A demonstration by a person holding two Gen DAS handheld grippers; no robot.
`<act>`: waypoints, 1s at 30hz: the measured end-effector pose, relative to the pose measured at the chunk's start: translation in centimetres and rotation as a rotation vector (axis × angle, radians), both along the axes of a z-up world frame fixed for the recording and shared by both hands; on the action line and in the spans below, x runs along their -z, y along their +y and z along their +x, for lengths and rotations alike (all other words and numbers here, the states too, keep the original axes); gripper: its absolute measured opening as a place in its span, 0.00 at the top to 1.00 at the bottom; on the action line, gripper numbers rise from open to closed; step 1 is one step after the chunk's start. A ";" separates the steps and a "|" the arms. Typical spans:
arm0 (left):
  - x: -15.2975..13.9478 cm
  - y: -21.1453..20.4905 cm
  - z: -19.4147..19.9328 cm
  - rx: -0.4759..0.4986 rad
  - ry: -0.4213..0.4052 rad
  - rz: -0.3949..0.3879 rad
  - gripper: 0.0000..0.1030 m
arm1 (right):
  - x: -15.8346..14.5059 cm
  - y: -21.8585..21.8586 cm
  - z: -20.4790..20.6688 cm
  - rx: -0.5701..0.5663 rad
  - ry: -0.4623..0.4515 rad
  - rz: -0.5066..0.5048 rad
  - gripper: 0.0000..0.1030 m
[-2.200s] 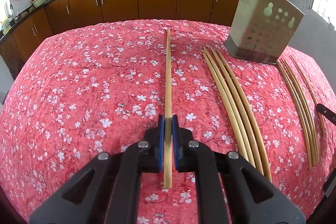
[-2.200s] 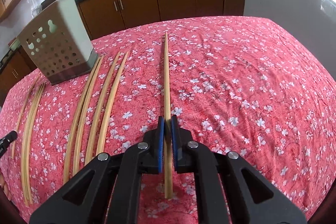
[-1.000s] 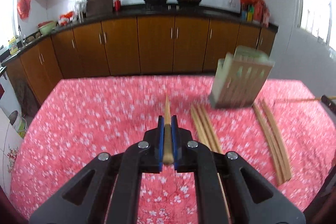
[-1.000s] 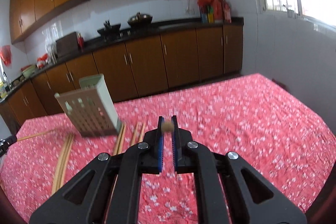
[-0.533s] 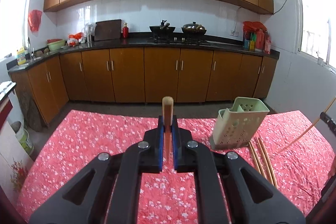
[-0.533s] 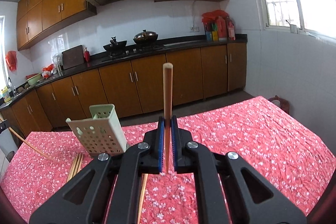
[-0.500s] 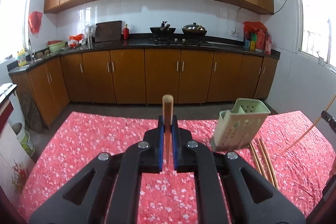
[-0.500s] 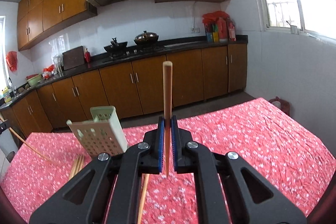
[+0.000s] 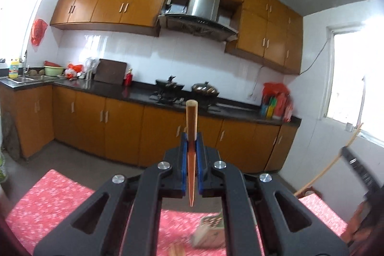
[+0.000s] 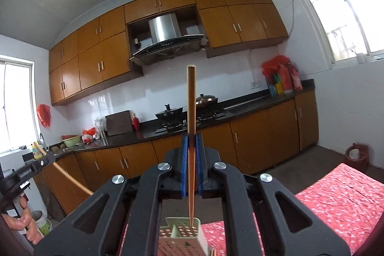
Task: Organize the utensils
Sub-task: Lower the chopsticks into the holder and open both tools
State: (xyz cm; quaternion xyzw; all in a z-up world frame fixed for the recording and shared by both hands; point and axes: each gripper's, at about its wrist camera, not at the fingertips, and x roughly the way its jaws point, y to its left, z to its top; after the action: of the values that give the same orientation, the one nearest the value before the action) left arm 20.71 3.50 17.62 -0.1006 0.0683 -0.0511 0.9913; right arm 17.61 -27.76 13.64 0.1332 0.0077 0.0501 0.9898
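Bamboo chopsticks stand upright, one pinched in each closed gripper: the right gripper [image 10: 190,148] poises its chopstick [image 10: 191,112] tip-down over the holder [image 10: 183,235] at bottom centre, likely for insertion; the left gripper [image 9: 191,150] clamps its chopstick [image 9: 191,136] aloft.

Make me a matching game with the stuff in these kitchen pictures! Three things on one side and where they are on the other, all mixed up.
Things:
1. chopstick
2. utensil holder
3. red plastic bag

Places:
A. hanging on the wall by the window
B. clamped upright in the right gripper
C. on the red flowered tablecloth, below the gripper

Pairs: 1-B, 2-C, 3-A
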 end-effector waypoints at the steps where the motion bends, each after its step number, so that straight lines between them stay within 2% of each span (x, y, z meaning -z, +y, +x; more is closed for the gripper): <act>1: 0.0 -0.6 0.3 0.009 -0.004 0.000 0.92 | 0.3 0.2 0.3 -0.002 0.003 -0.004 0.93; 6: 1.5 -3.2 1.9 0.074 0.008 -0.018 0.92 | 2.8 1.2 3.2 -0.006 0.055 -0.019 0.93; 9: 3.1 -4.3 2.8 0.096 0.040 -0.009 0.92 | 3.7 1.5 3.5 -0.015 0.082 -0.014 0.93; 17: 7.5 -5.2 4.8 0.104 0.131 0.014 0.92 | 6.0 2.2 4.3 -0.038 0.155 -0.038 0.93; 24: 9.3 -5.4 5.6 0.099 0.190 0.027 0.91 | 6.8 2.8 4.8 -0.059 0.206 -0.047 0.92; 25: 9.3 -5.3 5.6 0.099 0.194 0.023 0.89 | 6.9 2.9 4.8 -0.062 0.210 -0.051 0.88; 28: 9.3 -5.0 5.3 0.101 0.200 0.018 0.82 | 6.6 3.0 4.3 -0.059 0.201 -0.055 0.60; 30: 9.1 -4.7 4.9 0.097 0.192 0.018 0.78 | 6.1 2.8 3.7 -0.056 0.187 -0.057 0.58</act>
State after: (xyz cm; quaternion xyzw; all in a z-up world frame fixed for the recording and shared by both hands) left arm 25.57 -1.22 8.55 -0.0928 0.1683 -0.0888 0.9773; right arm 21.30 -25.00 7.52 0.1089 0.1050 0.0648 0.9864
